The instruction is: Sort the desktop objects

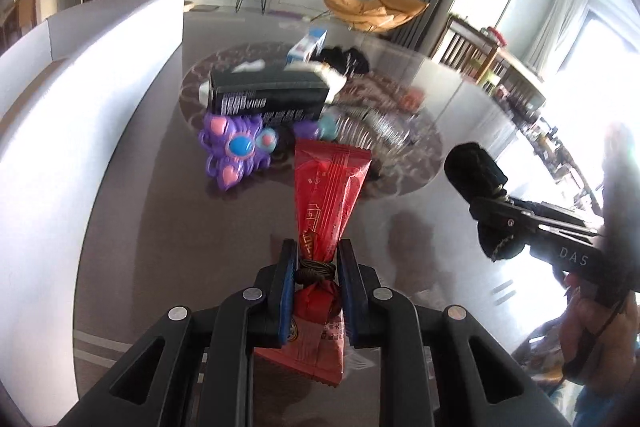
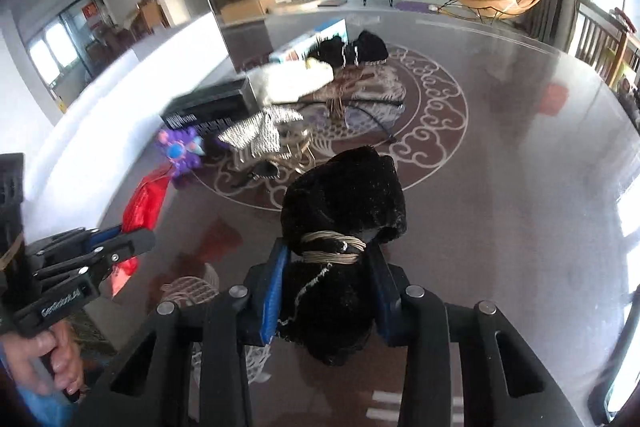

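Aloft above the glossy tabletop (image 2: 500, 187), the left claw (image 1: 316, 263) pinched a red snack packet (image 1: 330, 183) at its tied neck; the right claw (image 2: 326, 255) clamped a black furry pouch (image 2: 344, 195). Either narrow grip risked slipping.

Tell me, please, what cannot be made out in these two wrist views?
- Print on the long black box: motion-blurred in both views.
- Lower end of the red foil snack packet: hidden behind the left gripper, left wrist view.
- Black fuzzy bundle tied with cord: its underside is hidden by the right gripper, right wrist view.
- Blue-and-white carton: too blurred to read.
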`<state>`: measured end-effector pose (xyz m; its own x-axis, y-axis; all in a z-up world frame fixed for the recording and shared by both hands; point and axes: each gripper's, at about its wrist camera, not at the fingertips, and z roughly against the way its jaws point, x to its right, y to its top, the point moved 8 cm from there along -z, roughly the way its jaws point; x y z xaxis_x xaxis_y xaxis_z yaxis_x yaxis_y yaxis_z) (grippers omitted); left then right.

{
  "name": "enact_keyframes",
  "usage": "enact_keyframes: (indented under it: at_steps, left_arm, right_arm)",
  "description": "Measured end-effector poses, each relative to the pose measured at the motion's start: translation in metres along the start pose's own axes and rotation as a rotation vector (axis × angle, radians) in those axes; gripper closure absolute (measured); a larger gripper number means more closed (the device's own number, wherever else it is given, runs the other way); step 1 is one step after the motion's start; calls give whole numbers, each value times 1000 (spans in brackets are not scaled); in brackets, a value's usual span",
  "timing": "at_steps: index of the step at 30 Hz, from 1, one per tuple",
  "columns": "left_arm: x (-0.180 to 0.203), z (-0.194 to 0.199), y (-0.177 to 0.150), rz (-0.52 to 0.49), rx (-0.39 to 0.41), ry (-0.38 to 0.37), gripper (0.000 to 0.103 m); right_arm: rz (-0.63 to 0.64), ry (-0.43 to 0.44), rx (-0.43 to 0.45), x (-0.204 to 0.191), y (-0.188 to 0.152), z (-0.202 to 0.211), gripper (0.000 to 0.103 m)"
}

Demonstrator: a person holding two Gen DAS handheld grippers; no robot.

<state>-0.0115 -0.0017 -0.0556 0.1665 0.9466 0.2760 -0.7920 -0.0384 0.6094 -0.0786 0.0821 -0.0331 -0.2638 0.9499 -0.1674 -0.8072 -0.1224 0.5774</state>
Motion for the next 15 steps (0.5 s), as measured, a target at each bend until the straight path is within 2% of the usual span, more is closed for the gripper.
enact_keyframes:
  at_steps: [6, 10, 15]
  left_arm:
    - [2, 43, 21, 45, 76, -75, 83]
    - [-14, 90, 46, 87, 158, -111, 83]
    - [-66, 144, 75, 136, 227, -76, 83]
  right_arm:
    - [-6, 84, 42, -21, 18, 34, 65]
    - [57, 159, 72, -71, 38, 53, 65]
    - [128, 294, 94, -152, 67, 61, 65]
